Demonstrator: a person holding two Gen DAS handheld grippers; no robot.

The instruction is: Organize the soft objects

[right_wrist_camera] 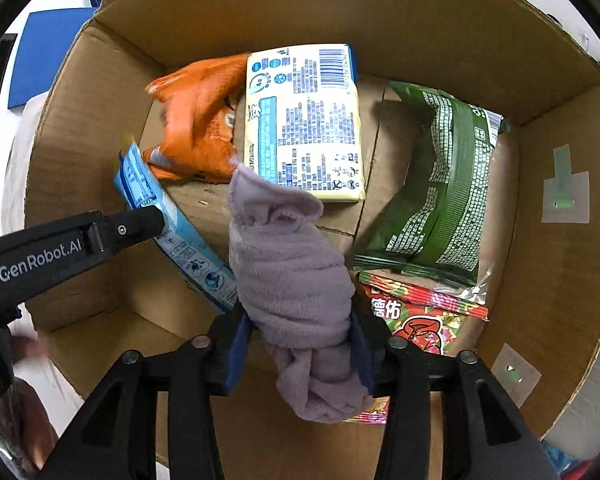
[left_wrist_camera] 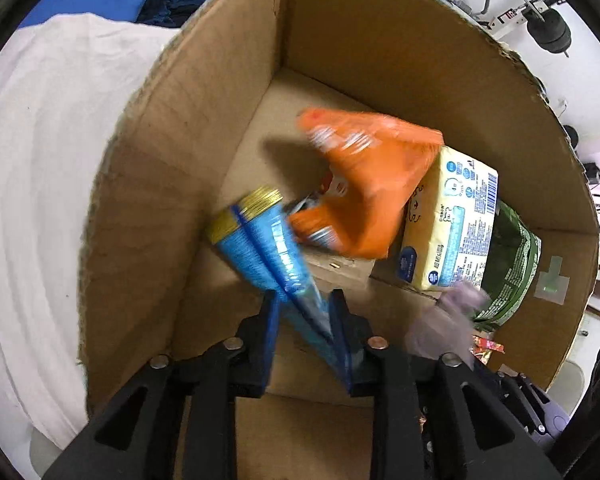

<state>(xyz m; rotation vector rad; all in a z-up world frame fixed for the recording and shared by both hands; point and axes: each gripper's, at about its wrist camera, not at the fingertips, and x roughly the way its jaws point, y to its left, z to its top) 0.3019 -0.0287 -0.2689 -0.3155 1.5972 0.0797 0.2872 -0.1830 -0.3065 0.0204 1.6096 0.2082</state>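
Both tools are over the open cardboard box right now; the left hand-held gripper has its jaws pinched on the lower seam of a blue snack packet, gold-edged top pointing down into the box; from the right wrist view the same packet slants along the box's left side with the left hand-held gripper reaching in from the left edge.

The right hand-held gripper is clamped around a rolled lilac cloth, the roll sticking up between the blue pads and a loose end hanging below them; the cloth hangs above the box floor, in front of the other packs; in the left wrist view it shows only as a blurred lilac patch.

Inside the box: an orange bag, blurred, lies at the back left, touching the pale yellow tissue pack beside it; a green bag lies to the right; a red sweet packet sits just below the green one, partly under it.

Outside the box, a white sheet covers the surface to the left.
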